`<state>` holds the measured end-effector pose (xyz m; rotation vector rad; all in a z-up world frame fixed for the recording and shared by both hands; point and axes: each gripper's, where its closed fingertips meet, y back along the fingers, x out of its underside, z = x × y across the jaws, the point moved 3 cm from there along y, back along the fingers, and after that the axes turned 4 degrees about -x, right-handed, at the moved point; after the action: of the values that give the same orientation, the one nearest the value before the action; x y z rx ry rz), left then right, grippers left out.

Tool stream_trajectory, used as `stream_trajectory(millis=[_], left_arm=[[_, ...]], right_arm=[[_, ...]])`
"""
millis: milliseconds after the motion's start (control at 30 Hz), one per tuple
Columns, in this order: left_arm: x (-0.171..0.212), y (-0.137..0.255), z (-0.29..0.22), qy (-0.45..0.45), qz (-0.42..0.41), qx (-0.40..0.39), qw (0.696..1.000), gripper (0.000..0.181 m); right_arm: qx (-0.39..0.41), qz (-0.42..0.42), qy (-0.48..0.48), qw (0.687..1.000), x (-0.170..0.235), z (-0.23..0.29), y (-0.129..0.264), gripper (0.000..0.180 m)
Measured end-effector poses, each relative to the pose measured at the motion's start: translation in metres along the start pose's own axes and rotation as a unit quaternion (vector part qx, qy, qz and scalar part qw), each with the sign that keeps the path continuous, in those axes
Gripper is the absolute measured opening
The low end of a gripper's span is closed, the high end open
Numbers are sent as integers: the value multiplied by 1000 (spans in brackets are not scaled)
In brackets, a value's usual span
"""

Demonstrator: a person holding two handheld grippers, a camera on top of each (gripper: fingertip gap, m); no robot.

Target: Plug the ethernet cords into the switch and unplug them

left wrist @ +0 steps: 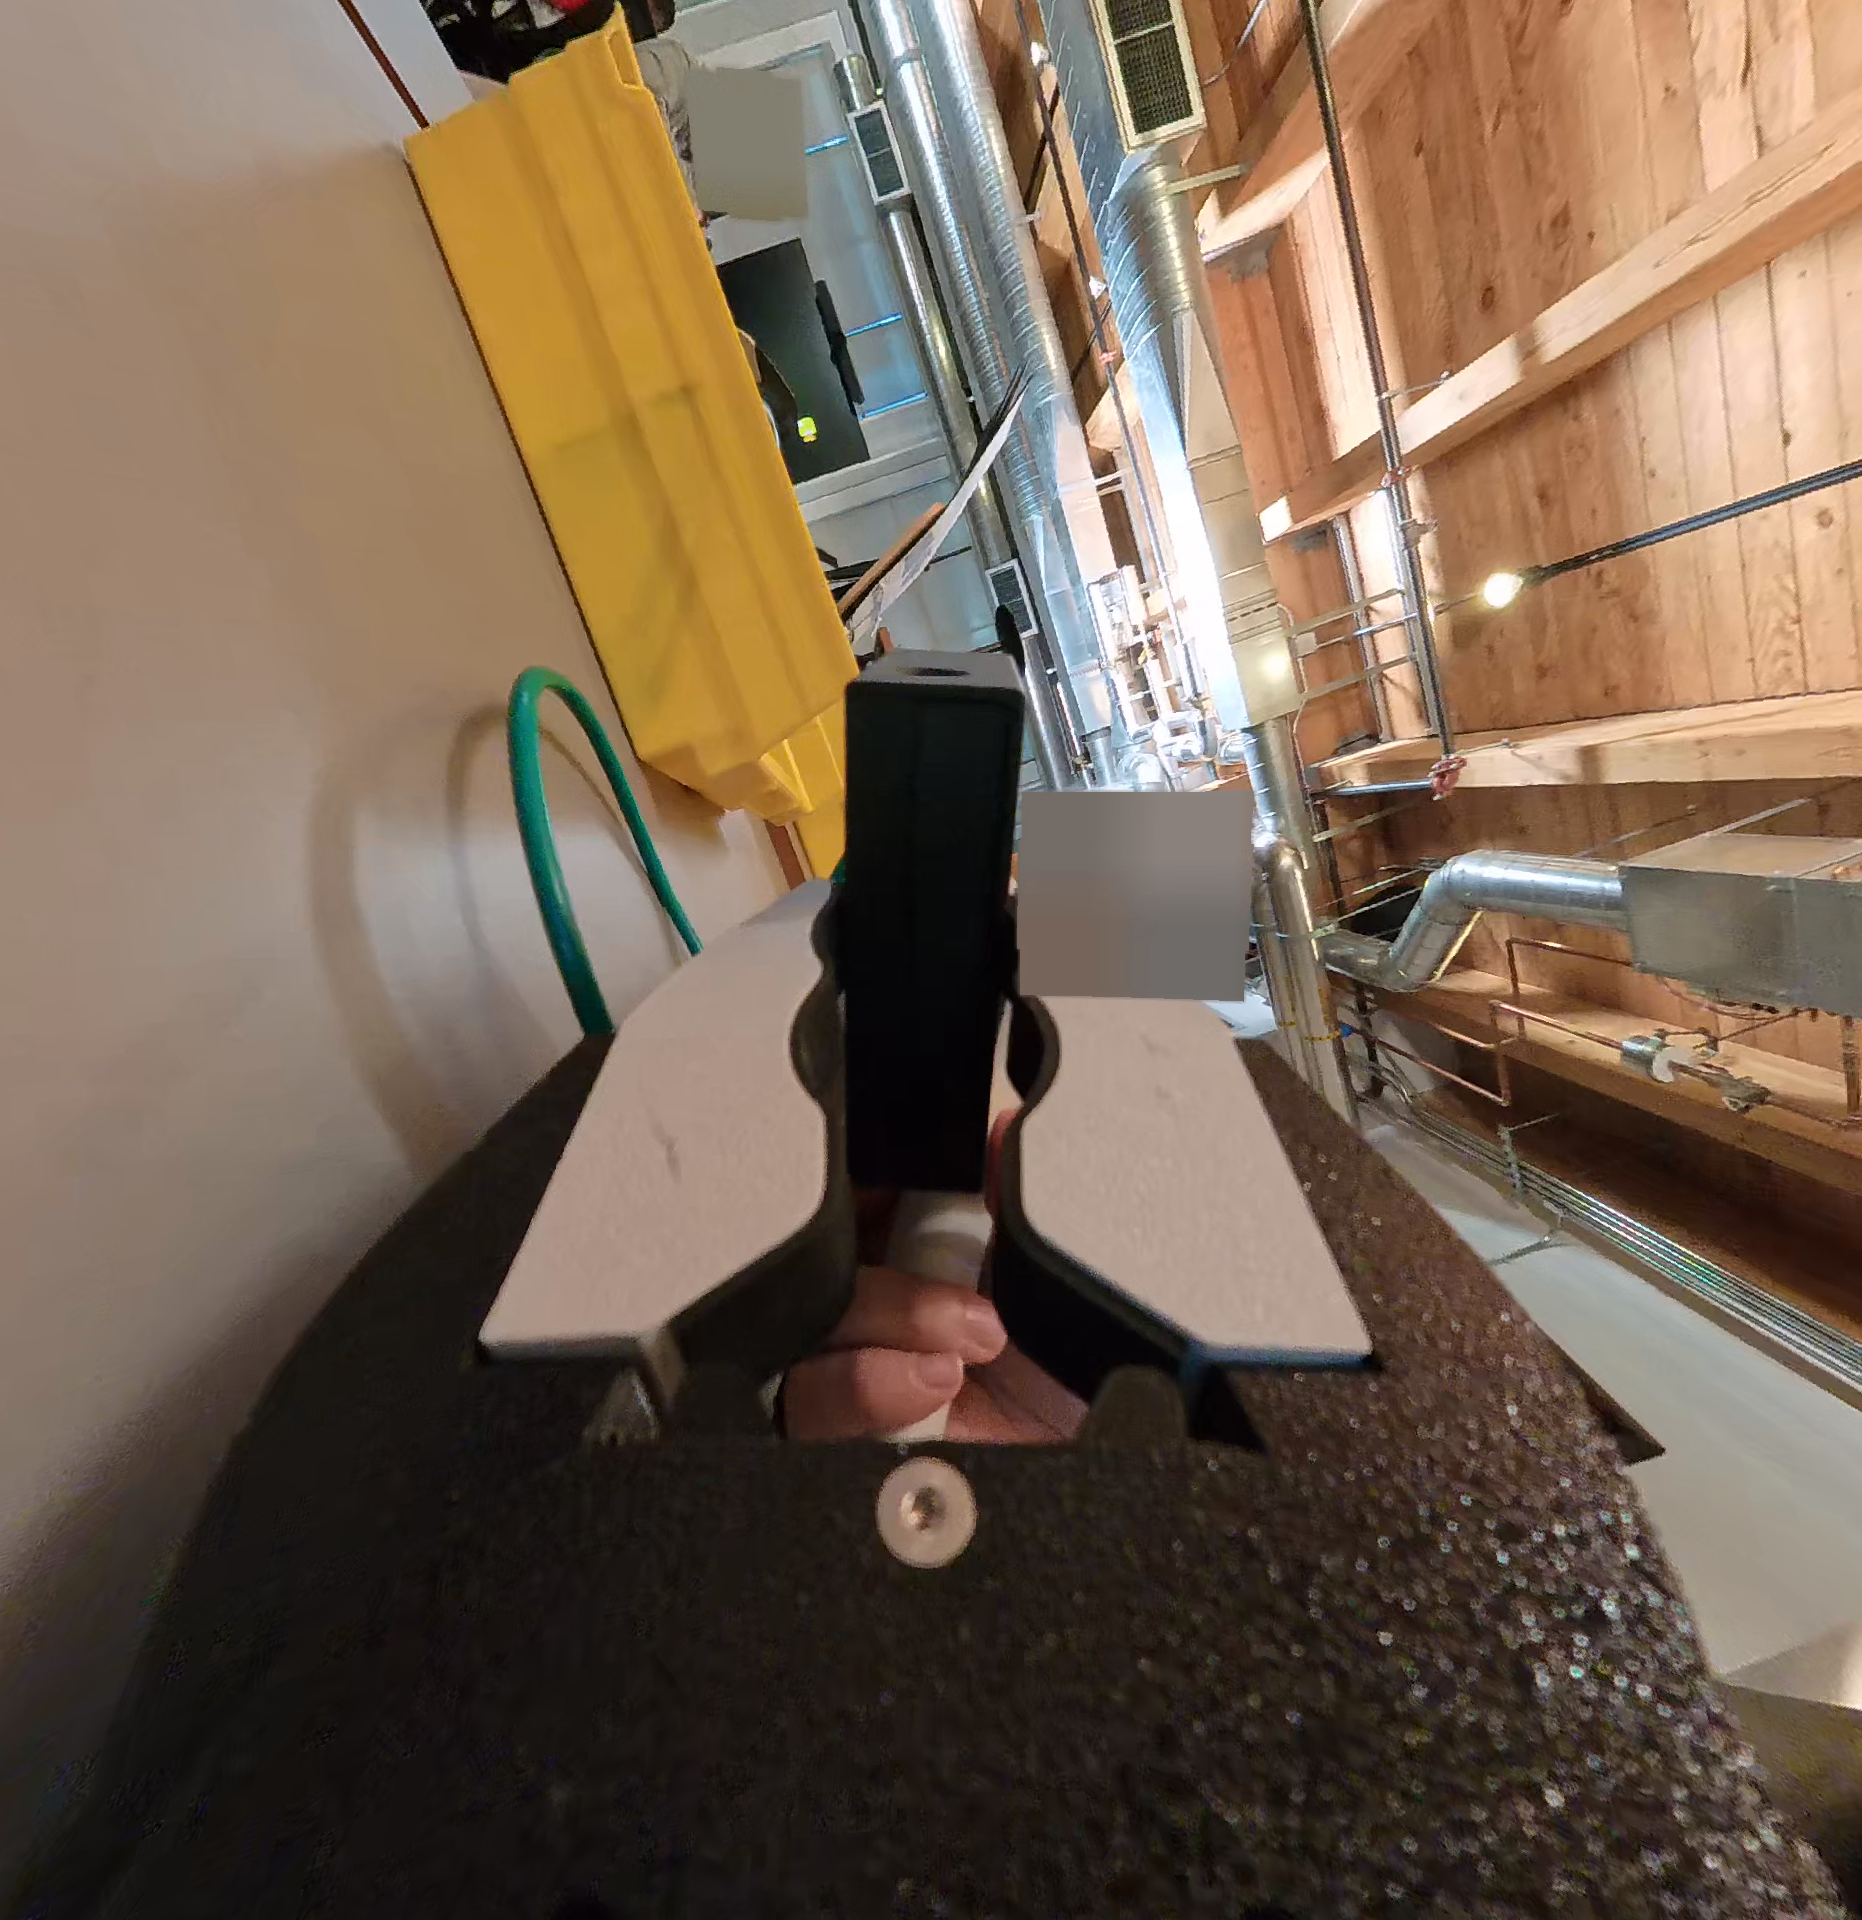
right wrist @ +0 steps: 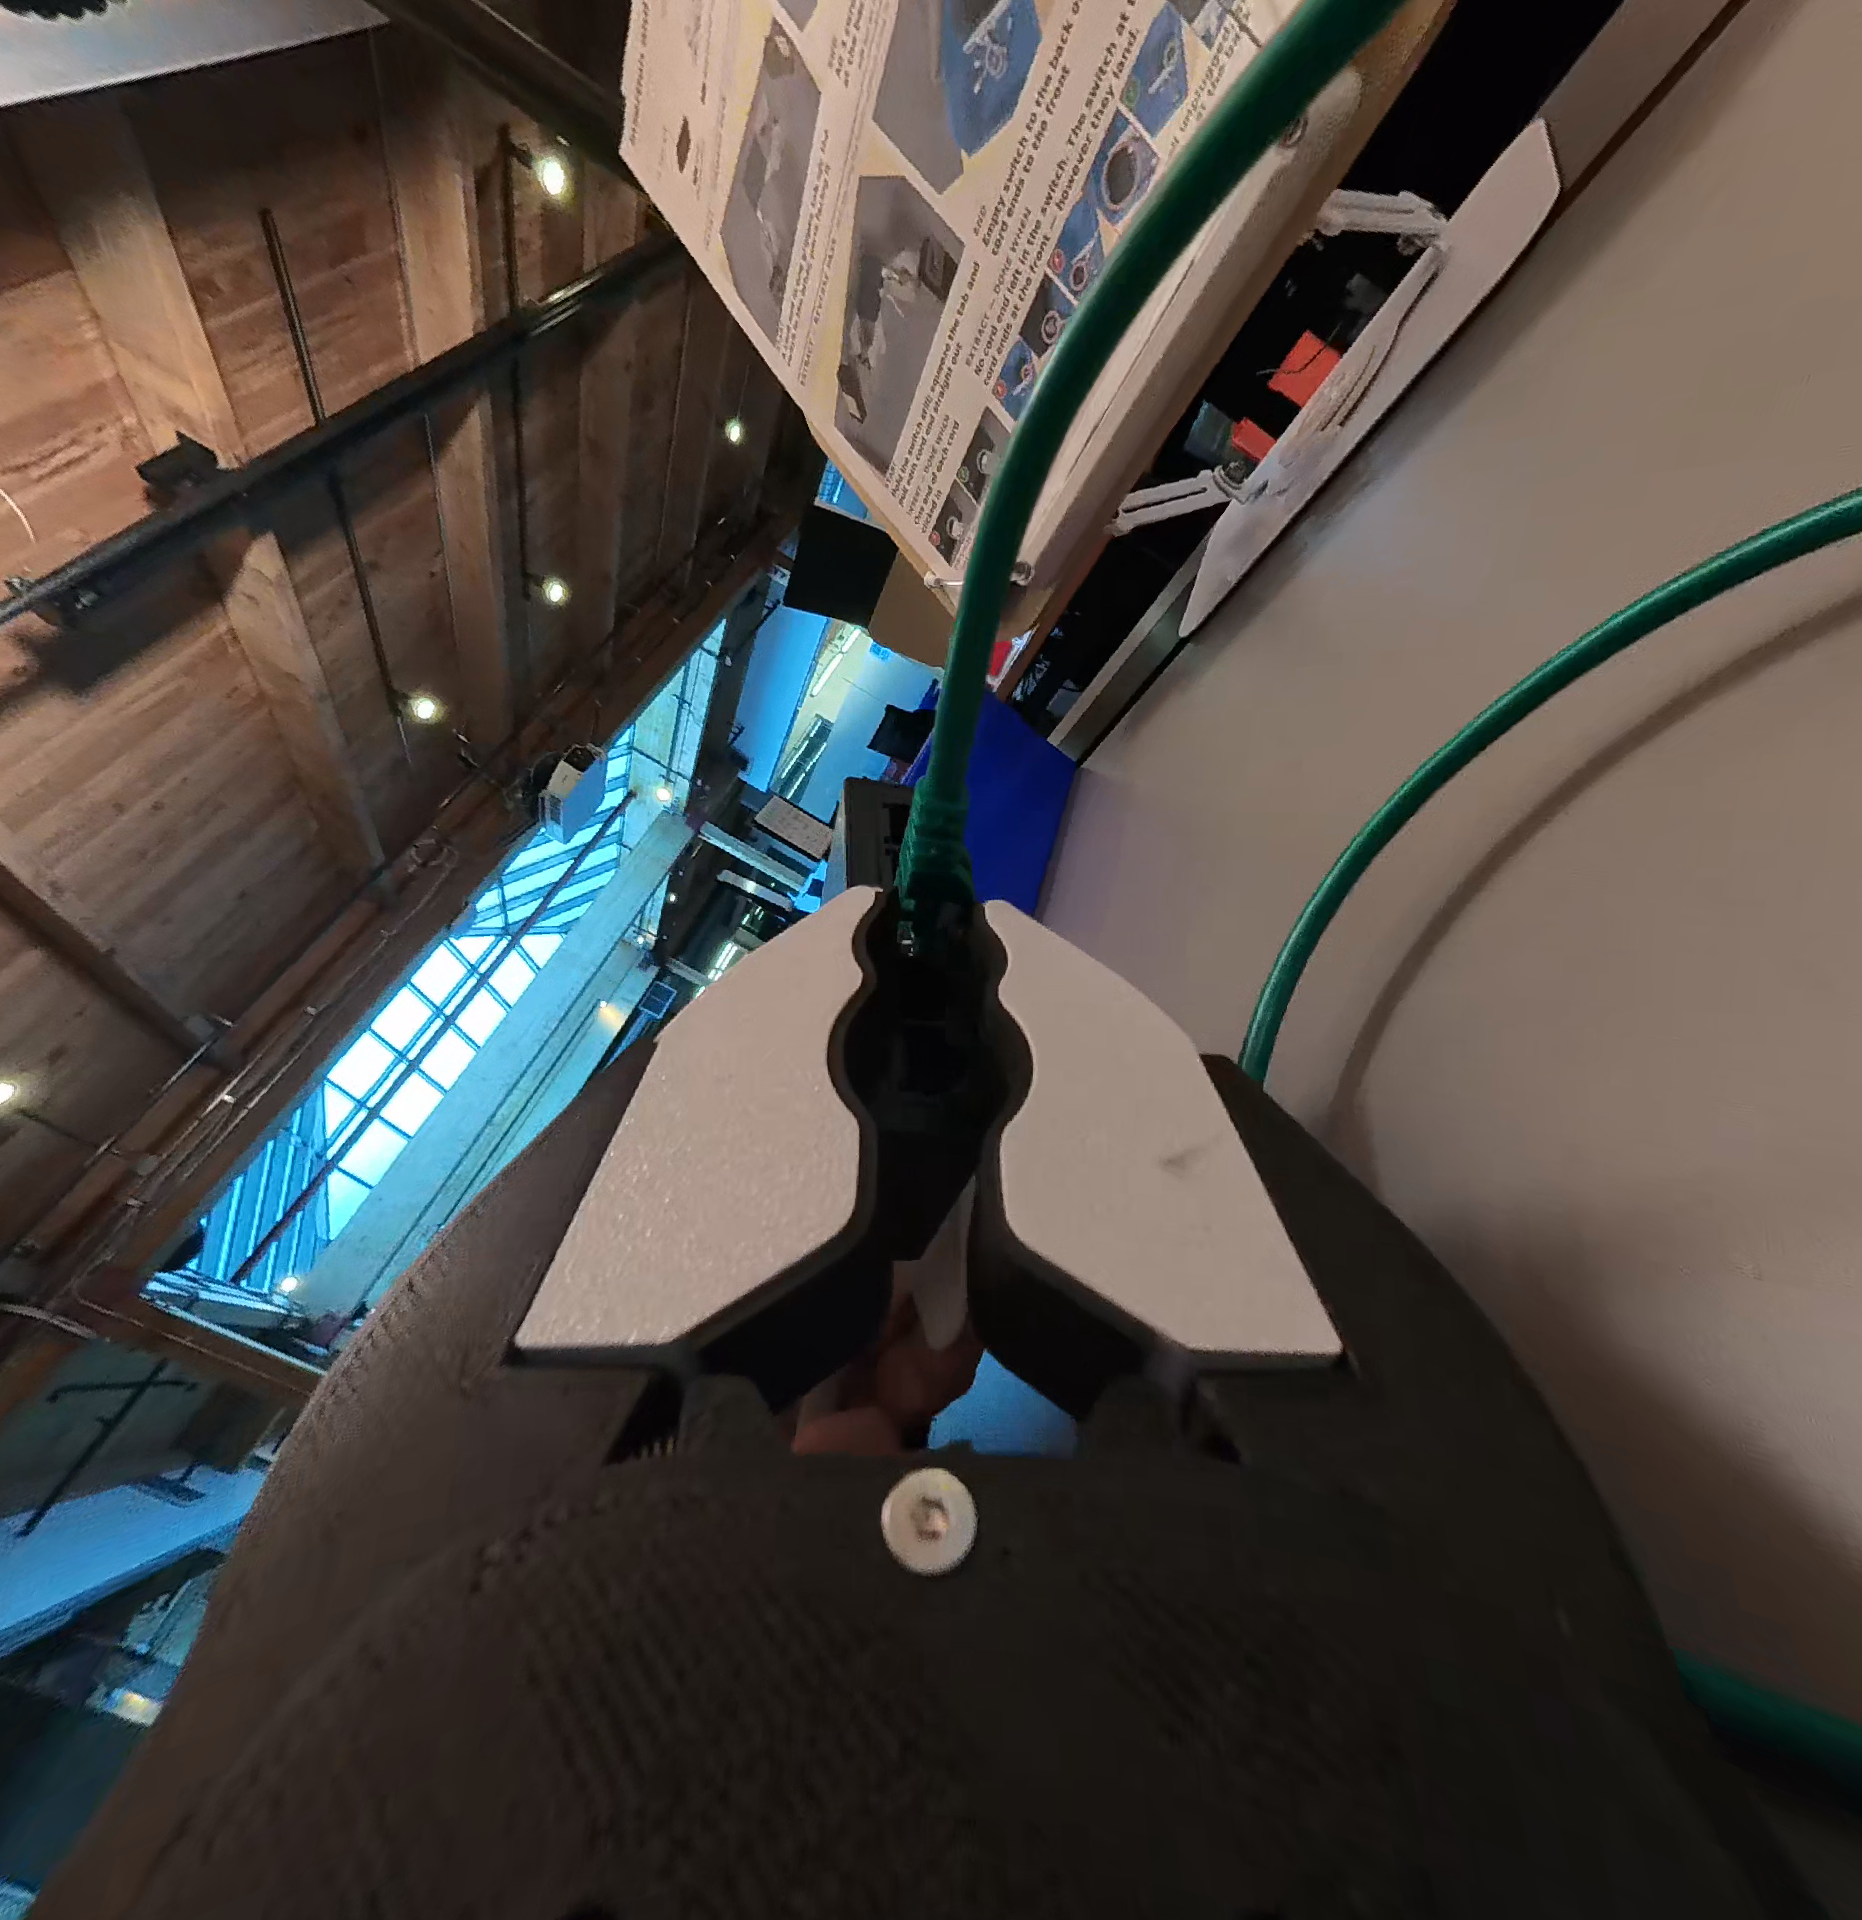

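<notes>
Two grippers, both closed on something: the left gripper (left wrist: 922,997) clamps the black switch (left wrist: 927,914), long axis toward twelve o'clock — the right gripper (right wrist: 932,961) pinches the green ethernet cord (right wrist: 994,499) by its plug, probably just short of a port.

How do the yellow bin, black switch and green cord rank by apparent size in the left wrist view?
1. yellow bin, largest.
2. black switch, though it sits close to the camera between the left gripper fingers, which inflates it.
3. green cord, a thin loop.
</notes>
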<state>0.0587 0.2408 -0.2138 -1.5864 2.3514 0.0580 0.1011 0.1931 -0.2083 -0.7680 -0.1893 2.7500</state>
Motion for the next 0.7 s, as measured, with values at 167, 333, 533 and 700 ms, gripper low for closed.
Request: stream_trajectory(millis=[167, 333, 533, 700], left_arm=[[-3, 2, -3, -27, -3, -5, 1000, 27], [-8, 5, -1, 27, -26, 31, 999, 28], [-10, 6, -3, -108, -19, -27, 994, 26], [-29, 22, -3, 13, -73, 35, 997, 26]], right_arm=[[-40, -1, -6, 999, 2, 2, -1, 12], [-40, 32, 17, 999, 1, 5, -9, 12], [-57, 33, -28, 997, 4, 0, -9, 9], [-32, -7, -23, 999, -20, -13, 4, 6]])
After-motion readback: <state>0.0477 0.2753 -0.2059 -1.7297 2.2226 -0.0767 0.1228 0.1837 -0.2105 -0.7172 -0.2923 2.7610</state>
